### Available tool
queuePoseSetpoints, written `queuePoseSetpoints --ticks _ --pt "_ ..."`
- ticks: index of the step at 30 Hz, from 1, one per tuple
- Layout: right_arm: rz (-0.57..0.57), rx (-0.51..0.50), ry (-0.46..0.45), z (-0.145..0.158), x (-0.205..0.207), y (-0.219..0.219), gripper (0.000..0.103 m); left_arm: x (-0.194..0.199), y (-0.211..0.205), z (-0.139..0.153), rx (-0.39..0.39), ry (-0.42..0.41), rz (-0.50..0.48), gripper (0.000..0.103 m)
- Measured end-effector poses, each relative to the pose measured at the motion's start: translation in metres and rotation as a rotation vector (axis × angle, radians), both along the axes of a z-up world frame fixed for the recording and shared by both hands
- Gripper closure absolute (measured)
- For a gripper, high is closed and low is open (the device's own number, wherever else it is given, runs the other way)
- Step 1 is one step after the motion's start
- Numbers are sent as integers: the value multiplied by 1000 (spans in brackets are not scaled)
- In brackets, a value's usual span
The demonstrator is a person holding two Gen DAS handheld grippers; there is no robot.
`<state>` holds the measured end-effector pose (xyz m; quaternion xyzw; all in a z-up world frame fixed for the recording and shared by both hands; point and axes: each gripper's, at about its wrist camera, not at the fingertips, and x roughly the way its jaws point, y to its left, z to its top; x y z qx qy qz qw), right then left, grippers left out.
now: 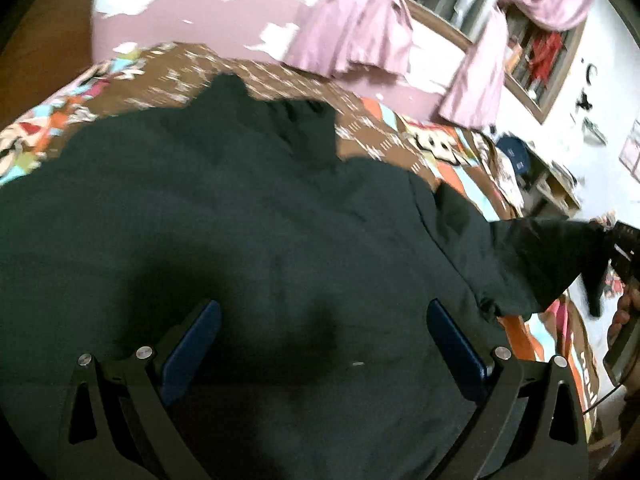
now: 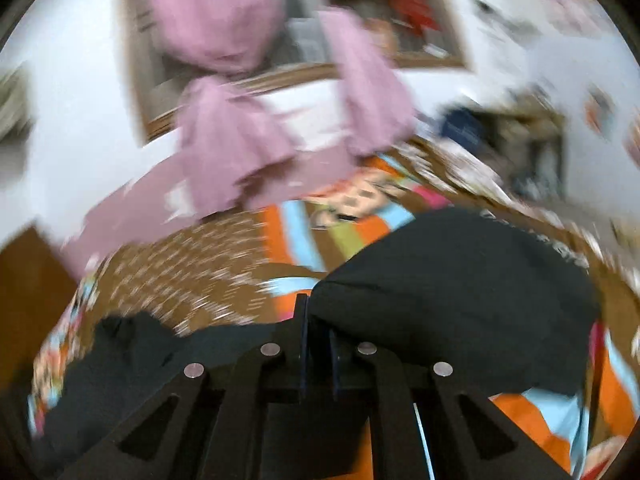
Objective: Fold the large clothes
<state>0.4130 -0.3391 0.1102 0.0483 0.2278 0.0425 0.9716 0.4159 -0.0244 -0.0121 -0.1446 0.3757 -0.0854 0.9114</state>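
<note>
Two grippers share this step: the right gripper has its blue-padded jaws pinched tight on an edge of the large dark green-black cloth garment, lifting that side off the bright patterned bedspread, while the left gripper hangs with jaws wide apart and empty above the garment's near middle. Most of the cloth lies spread flat on the bed, its right side drawn up toward the right gripper at the right edge. To fold well, I judge the held edge should travel leftward across the body, kept taut and level, with the left gripper pinning the fold line.
</note>
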Motion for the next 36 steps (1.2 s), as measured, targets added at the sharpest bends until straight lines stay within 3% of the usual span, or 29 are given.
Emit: queuePoseSetpoints --ticks 4,9,11,14,15,16,18,20,22,24,28,31,34,36 --pt "219 -219 -17 -14 -24 104 95 -24 53 26 -33 -17 62 2" --pt "513 -545 -7 -71 -65 206 95 -66 128 45 -106 -36 150 2" --pt "609 -655 31 -101 -79 232 95 -82 153 48 -131 -45 170 2" --pt "739 -793 163 -159 -92 267 95 -101 179 47 -158 -54 169 2" --pt "763 -815 207 -175 -95 273 88 -106 187 46 -167 -62 165 2" --pt "784 -815 248 -188 -94 276 76 -109 190 44 -173 -66 162 2" --pt "781 -781 242 -196 -97 276 67 -114 198 35 -198 -59 156 2" --pt "796 -722 240 -192 -96 270 57 -116 203 25 -228 -36 148 2" --pt "817 -624 226 -182 -94 259 36 -117 204 16 -254 -27 134 2" --pt "806 -539 190 -168 -89 243 27 -121 203 13 -269 -47 122 2" --pt "679 -344 131 -136 -59 217 22 -121 201 12 -271 -65 97 2" --pt "537 -310 153 -120 -20 212 20 -110 193 13 -225 -24 80 2" --pt "397 -319 187 -121 19 213 20 -95 179 8 -109 25 76 2" --pt "365 -312 225 -126 38 213 20 -82 164 2 0 85 70 2"
